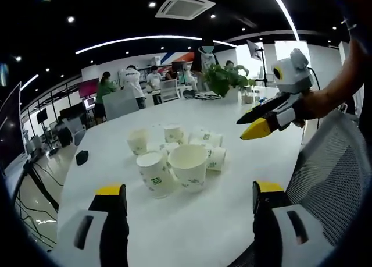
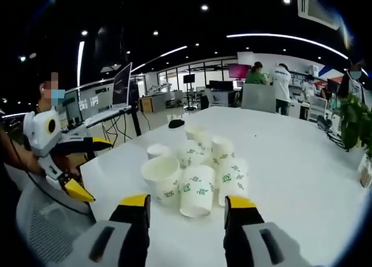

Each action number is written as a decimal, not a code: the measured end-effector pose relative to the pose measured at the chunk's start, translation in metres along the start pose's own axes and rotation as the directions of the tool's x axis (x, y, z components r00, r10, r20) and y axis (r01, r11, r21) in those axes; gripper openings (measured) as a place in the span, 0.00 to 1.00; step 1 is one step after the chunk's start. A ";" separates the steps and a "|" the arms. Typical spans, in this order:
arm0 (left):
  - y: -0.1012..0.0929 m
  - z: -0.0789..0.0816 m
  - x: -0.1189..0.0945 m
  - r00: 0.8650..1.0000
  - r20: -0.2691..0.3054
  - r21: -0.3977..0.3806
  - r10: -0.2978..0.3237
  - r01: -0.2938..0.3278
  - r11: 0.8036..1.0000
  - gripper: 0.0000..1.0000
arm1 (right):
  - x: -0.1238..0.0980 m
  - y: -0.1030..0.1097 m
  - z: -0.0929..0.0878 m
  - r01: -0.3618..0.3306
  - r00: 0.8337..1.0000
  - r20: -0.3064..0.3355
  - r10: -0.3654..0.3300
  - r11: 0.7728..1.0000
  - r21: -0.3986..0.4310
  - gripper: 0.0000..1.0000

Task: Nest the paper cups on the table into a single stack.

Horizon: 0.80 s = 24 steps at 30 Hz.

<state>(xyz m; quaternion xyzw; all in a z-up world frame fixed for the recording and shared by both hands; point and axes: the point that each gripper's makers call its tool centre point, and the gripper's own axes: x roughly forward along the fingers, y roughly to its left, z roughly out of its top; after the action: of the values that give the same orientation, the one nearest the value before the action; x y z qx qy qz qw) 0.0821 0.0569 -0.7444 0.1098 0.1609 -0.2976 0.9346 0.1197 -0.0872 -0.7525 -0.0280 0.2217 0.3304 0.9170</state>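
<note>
Several white paper cups with green logos (image 1: 174,156) stand and lie in a loose cluster in the middle of a white table (image 1: 192,232). One wide cup (image 1: 189,165) stands mouth up at the near side. My left gripper (image 1: 189,188) is open just short of the cluster, with nothing between its jaws. My right gripper (image 1: 251,126) hovers above the table to the right of the cups. In the right gripper view the cups (image 2: 197,174) sit just ahead of my open right gripper (image 2: 187,203). The left gripper (image 2: 92,167) shows at the left, its jaws wide apart.
A black mouse-like object (image 1: 82,157) lies on the table beyond the cups. A potted plant (image 1: 224,78) stands at the table's far end. A grey mesh chair (image 1: 331,156) is at the table edge. People stand by desks at the back.
</note>
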 end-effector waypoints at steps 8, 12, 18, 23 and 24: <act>-0.001 0.001 -0.001 1.000 0.000 0.010 0.002 -0.002 1.000 0.87 | 0.011 0.004 0.005 -0.008 1.000 0.008 0.008 0.999 0.037 0.39; 0.000 0.002 -0.001 1.000 0.000 0.007 0.007 -0.007 1.000 0.87 | 0.011 0.006 0.011 -0.013 1.000 0.022 0.012 0.998 0.065 0.38; -0.002 0.002 -0.001 1.000 -0.003 0.017 0.003 -0.003 1.000 0.85 | 0.017 0.016 0.038 -0.037 0.996 0.079 0.030 0.995 0.091 0.33; 0.001 0.000 -0.002 1.000 -0.009 0.036 0.017 -0.016 0.999 0.84 | 0.029 0.021 0.043 -0.052 0.995 0.085 0.042 0.991 0.122 0.31; 0.003 0.001 -0.002 1.000 -0.005 0.042 0.024 -0.023 0.999 0.84 | 0.032 0.022 0.042 -0.050 0.996 0.082 0.040 0.991 0.127 0.30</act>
<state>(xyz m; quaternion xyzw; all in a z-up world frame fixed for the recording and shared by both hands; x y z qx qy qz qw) 0.0824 0.0598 -0.7427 0.1320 0.1559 -0.2895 0.9351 0.1441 -0.0424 -0.7260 0.0496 0.2067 0.3369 0.9172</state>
